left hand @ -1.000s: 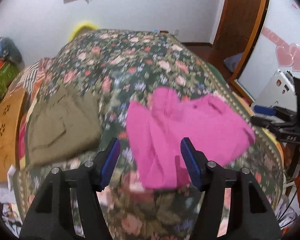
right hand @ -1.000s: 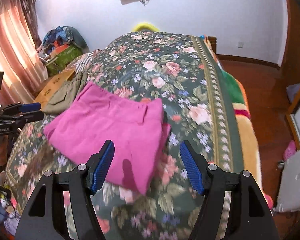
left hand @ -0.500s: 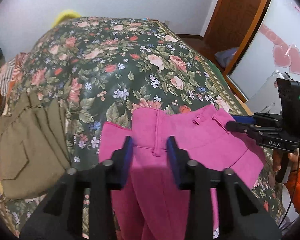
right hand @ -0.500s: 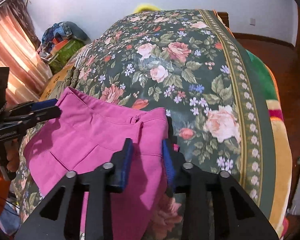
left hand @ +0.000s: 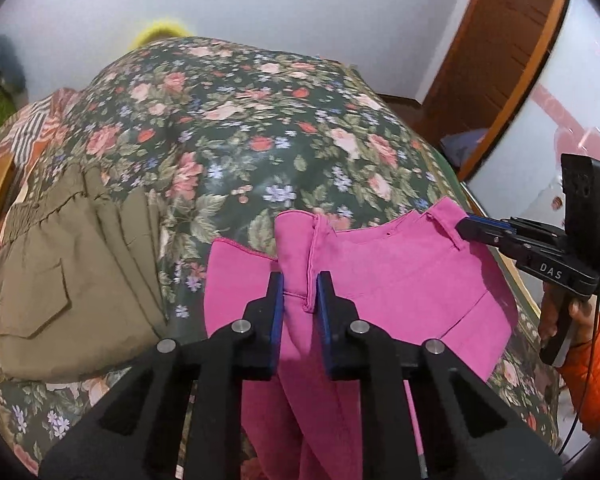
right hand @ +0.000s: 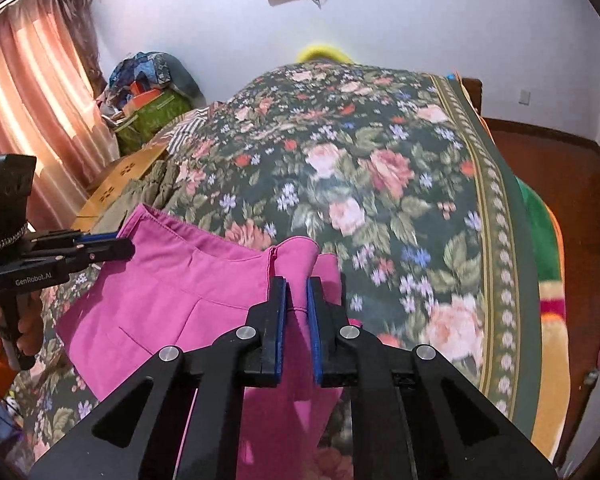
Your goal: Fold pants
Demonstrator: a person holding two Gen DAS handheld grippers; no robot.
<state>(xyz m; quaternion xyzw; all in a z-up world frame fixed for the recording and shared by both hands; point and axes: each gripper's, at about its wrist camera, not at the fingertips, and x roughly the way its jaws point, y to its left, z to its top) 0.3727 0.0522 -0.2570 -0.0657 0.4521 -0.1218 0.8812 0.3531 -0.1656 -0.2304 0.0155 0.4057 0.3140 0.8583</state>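
Both ends of the pink pants (left hand: 400, 280) waistband are pinched: I have the left hand-held gripper (left hand: 299, 284) clamped on one bunched corner and the right hand-held gripper (right hand: 296, 292) clamped on the other, with the pants lying at the near edge of the bed (right hand: 400, 184) on its floral blanket. Just beside them, to the left, lies an olive garment (left hand: 72, 276). Lettering on the left unit reads "GenRobot.AI"; on the right one, "DAS".
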